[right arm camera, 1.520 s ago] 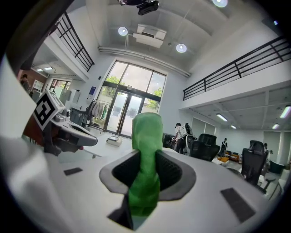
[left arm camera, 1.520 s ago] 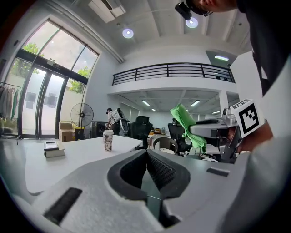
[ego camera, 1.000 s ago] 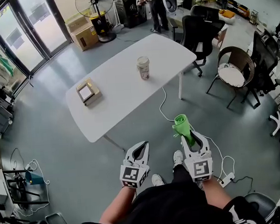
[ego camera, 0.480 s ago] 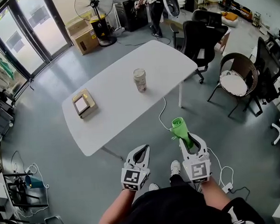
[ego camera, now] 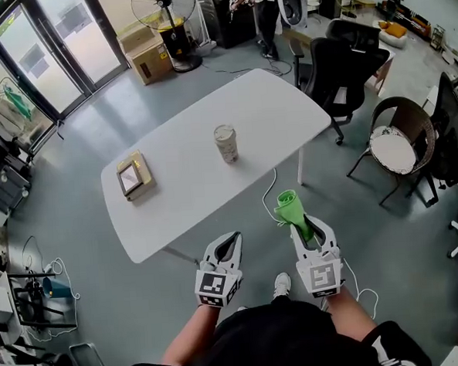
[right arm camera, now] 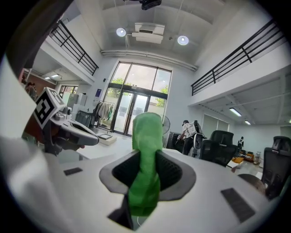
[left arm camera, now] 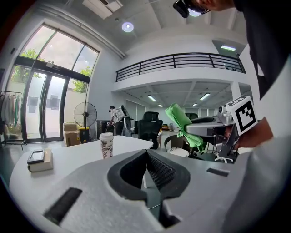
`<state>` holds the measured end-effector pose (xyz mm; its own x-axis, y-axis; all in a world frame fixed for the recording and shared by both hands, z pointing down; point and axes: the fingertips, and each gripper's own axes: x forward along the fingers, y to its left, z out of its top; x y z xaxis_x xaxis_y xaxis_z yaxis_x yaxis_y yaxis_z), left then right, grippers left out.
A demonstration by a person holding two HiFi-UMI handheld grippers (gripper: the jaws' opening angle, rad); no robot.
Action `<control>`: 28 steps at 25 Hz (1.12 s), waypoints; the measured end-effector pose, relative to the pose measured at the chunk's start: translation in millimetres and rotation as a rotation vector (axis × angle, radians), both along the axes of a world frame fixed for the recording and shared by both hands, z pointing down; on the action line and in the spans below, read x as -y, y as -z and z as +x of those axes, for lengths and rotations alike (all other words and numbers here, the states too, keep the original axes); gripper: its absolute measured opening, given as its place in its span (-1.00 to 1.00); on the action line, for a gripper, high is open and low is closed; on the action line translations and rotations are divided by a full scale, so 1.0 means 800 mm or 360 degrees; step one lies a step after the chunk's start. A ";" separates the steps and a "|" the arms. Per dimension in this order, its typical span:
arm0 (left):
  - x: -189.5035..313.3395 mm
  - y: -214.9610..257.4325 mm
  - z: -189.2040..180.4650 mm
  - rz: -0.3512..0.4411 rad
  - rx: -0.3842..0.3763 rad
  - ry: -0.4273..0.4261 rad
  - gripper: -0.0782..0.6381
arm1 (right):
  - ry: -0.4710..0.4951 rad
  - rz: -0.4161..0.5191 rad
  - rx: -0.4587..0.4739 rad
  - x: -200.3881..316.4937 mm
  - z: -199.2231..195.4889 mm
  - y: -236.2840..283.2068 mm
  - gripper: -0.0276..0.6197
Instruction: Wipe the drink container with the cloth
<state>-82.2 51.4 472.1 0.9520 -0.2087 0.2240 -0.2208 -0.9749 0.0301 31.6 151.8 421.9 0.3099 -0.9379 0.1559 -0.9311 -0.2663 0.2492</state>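
Observation:
The drink container (ego camera: 226,143) is a patterned paper cup with a lid, upright near the middle of the white table (ego camera: 182,173); the left gripper view shows the cup (left arm camera: 106,145) well ahead. My right gripper (ego camera: 308,229) is shut on a rolled green cloth (ego camera: 291,212) that sticks up past its jaws, seen close in the right gripper view as the cloth (right arm camera: 145,159). My left gripper (ego camera: 227,246) is shut with nothing in it. Both grippers hang short of the table's near edge, well apart from the cup.
A tan box (ego camera: 133,175) lies on the table's left part. Black office chairs (ego camera: 338,63) and a round wicker chair (ego camera: 397,141) stand right of the table. A cable (ego camera: 271,185) trails on the floor. A person (ego camera: 265,6) stands far behind, near a floor fan (ego camera: 166,16).
The view has shifted as I step closer; the table and cup sit slightly lower and nearer. Both grippers keep their poses, the right one still holding the cloth.

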 end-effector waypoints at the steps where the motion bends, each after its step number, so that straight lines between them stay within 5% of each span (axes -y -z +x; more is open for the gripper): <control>1: 0.002 -0.002 0.008 -0.0001 0.0009 0.0013 -0.74 | 0.0012 -0.0003 0.0002 0.002 0.009 -0.002 -0.57; 12: 0.032 -0.005 0.057 0.0008 0.0014 0.0203 -0.74 | 0.0190 0.0007 0.0023 0.042 0.072 -0.003 -0.57; 28: 0.193 -0.002 0.039 -0.0004 -0.0013 0.0396 -0.74 | 0.0372 -0.0060 -0.0059 0.227 0.055 -0.020 -0.57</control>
